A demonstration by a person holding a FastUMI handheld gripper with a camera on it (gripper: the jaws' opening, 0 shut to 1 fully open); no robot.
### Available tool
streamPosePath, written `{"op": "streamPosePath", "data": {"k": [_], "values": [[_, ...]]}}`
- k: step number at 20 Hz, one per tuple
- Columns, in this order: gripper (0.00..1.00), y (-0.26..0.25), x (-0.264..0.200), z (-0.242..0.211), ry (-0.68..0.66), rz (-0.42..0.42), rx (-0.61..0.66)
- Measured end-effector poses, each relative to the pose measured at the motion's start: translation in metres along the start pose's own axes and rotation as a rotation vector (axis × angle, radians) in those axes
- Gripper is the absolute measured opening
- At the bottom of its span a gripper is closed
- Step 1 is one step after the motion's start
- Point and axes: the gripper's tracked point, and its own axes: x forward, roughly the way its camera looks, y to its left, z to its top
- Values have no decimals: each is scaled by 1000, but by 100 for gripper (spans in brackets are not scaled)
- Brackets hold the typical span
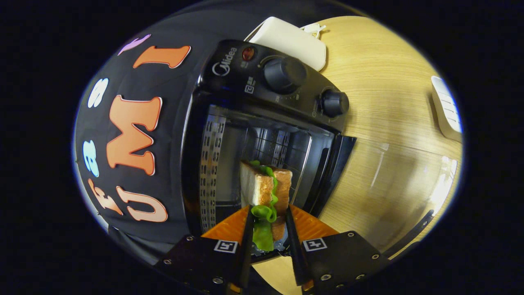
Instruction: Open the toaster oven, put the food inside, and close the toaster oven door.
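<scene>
A black toaster oven (262,82) stands on the wooden table (376,69), seen turned on its side by the tilted camera. Its glass door (393,180) is swung fully open and lies flat over the table, with the dark handle (423,223) at its outer edge. The cavity (266,143) shows a wire rack and perforated side walls. My gripper (269,209) is shut on a sandwich (264,186) of two toast slices with green lettuce between them. The sandwich juts out ahead of the fingers, right at the mouth of the cavity.
Two black knobs (284,74) and a red lamp sit on the oven's control panel. A white box (292,41) lies behind the oven. A white flat device (446,108) rests on the table beyond the open door.
</scene>
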Motion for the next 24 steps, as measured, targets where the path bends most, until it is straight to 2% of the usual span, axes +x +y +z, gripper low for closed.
{"op": "streamPosePath", "data": {"k": [1,4,6,7,9,13,19,24], "values": [[51,-1,3,-3,1,-8,0],[64,1,3,-11,23,-7,0],[81,-1,0,-13,33,-17,-9],[90,-7,-5,-10,23,-42,-22],[97,-17,-18,-5,1,-90,-57],[98,-18,-61,-3,8,-92,-215],[98,-32,-126,-1,29,-149,-636],[98,-59,-155,-9,47,-189,-935]]}}
